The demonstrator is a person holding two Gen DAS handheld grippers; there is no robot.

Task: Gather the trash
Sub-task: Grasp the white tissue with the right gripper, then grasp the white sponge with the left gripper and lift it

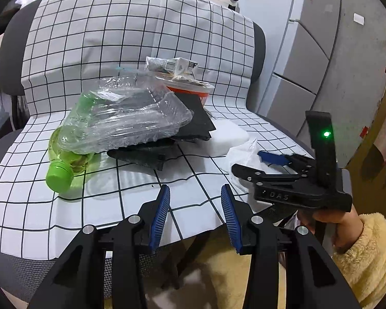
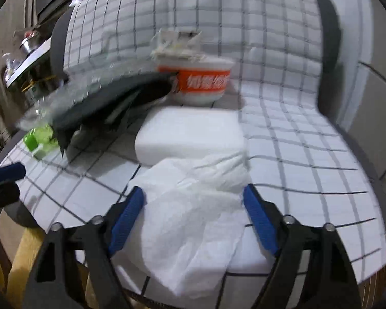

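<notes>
— Right claw (image 2: 194,193)?
— Mine stands wide, straddling the white tissue (image 2: 193,206) at the chair seat's front edge, pads not pressing.
— Left claw (image 1: 195,193)?
— Parted, empty, over checked cloth (image 1: 131,180).

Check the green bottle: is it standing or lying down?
Lying down. The green bottle rests on its side on the checked cloth, cap toward the camera, with a clear plastic tray lying on top of it.
</notes>
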